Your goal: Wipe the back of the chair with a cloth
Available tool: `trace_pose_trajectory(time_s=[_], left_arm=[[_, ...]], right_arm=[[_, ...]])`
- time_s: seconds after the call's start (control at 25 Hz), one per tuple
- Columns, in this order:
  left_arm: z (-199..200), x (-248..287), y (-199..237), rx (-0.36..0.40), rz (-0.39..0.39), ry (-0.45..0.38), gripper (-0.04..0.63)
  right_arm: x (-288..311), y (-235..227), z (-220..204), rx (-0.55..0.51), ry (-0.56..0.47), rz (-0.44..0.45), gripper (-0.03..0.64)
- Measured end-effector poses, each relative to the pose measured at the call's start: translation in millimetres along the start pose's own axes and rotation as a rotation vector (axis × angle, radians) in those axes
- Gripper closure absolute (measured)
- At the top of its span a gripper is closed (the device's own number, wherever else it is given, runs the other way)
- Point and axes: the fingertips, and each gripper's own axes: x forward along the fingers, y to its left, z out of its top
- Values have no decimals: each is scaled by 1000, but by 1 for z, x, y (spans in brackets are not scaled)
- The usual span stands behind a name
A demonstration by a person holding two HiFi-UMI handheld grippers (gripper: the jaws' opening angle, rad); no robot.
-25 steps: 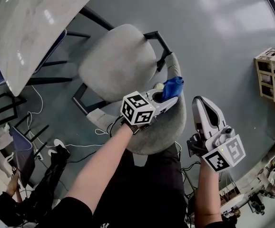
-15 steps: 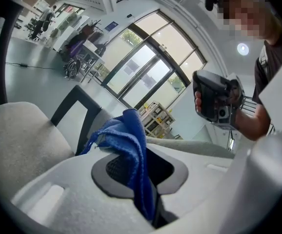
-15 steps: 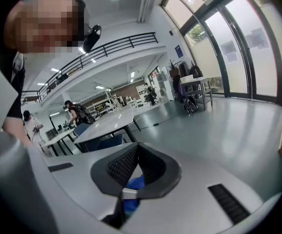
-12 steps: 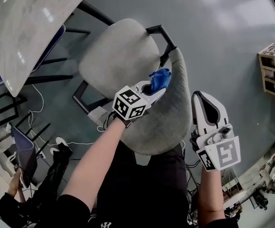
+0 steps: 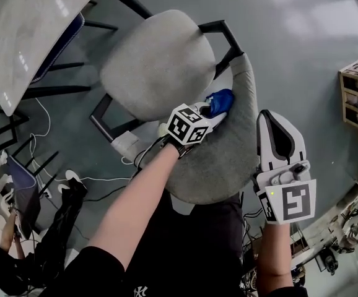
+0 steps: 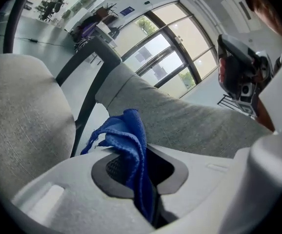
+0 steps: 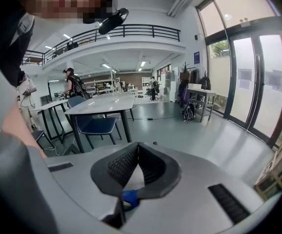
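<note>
blue cloth [image 5: 220,99]: clamped in my left gripper [image 5: 213,111], against chair back [image 5: 244,138]
right gripper [image 5: 277,117]: i see jaws closed, empty

Blue cloth [image 5: 220,99], bunched, pinched in your left hand-held gripper [image 5: 211,112]; it appears to touch the inner face of the chair's curved grey back [image 5: 244,129]. Round grey seat [image 5: 157,64] lies beyond, on a black frame [image 5: 230,37].

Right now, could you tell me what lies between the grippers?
The chair's backrest lies between them, as the head view shows: the left gripper with the blue cloth on its seat side, the right gripper behind it.
</note>
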Motion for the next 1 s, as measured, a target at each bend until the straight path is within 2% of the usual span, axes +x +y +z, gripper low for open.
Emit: trace_pose_trajectory(time_s=[0.24,0.44,0.76,1.0], left_arm=[[6,-2,-20,-59,-59,-1,541],[15,-15,-52,-57,-113,-3,541],[27,-39,-112,18,-170,1,541],[35,-51,-148,91,-209,27,541]], right_arm=[[-5,5,1,-3,9,-9,603],[-14,7,12,10,1,-15,603],[-38,2,32,71,-19,-47,603],[-54,4,47,72,-38,-62,603]])
